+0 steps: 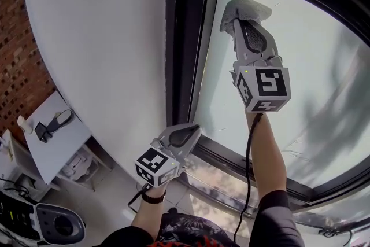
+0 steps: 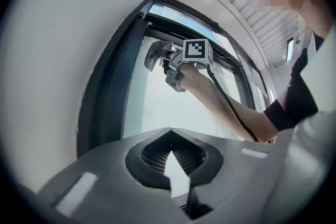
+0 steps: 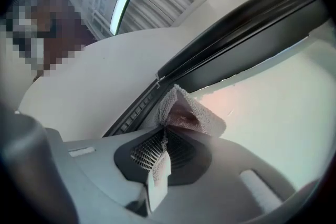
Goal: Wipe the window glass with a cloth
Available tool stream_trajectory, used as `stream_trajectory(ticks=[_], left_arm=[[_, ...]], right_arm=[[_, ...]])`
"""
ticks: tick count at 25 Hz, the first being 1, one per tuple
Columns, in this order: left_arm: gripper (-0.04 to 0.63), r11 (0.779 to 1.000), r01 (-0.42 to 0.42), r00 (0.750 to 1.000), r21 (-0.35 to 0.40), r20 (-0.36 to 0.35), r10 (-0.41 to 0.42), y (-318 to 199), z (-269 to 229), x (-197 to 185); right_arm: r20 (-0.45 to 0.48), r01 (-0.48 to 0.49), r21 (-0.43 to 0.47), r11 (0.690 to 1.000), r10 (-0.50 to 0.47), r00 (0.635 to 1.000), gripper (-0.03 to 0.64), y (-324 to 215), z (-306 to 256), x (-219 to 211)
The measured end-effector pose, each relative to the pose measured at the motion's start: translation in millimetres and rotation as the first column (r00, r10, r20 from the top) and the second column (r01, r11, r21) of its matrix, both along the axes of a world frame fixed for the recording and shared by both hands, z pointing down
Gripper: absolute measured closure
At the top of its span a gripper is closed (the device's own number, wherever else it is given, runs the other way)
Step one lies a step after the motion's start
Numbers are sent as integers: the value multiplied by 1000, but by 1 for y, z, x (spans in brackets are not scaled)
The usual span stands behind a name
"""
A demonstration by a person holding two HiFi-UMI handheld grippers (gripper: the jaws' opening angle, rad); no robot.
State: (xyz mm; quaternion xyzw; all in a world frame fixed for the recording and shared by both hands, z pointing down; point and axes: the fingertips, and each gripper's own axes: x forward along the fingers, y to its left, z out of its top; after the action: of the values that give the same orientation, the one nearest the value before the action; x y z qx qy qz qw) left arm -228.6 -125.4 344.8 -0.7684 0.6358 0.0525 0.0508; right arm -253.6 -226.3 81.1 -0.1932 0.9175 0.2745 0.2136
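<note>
The left gripper hangs low beside the dark window frame, its fingers closed on nothing. Further right, the right gripper is held high, fingers clamped on a bunched grey cloth. The cloth lies against the window glass near its upper corner, just beside the frame. Likely risks: only a fold looks pinched, so dragging could tug the cloth free. The bunch could snag on the frame, or the hard fingers could scrape the pane.

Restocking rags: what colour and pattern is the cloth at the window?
The cloth is light grey with a mesh weave, best seen in the right gripper view.
</note>
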Motion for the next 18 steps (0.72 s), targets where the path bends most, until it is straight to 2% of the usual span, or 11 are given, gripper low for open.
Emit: stream_trajectory(ticks=[10, 15, 18], left_arm=[[601, 983, -182, 983, 1, 31, 181, -58, -11, 60], [601, 955, -295, 955, -27, 33, 295, -80, -5, 105], [601, 936, -349, 936, -42, 35, 351, -90, -3, 129]], right_arm=[[111, -175, 8, 984, 173, 979, 601, -37, -8, 136], [172, -293, -4, 956, 289, 942, 601, -58, -12, 211], [200, -317, -28, 948, 316, 927, 601, -68, -13, 251]])
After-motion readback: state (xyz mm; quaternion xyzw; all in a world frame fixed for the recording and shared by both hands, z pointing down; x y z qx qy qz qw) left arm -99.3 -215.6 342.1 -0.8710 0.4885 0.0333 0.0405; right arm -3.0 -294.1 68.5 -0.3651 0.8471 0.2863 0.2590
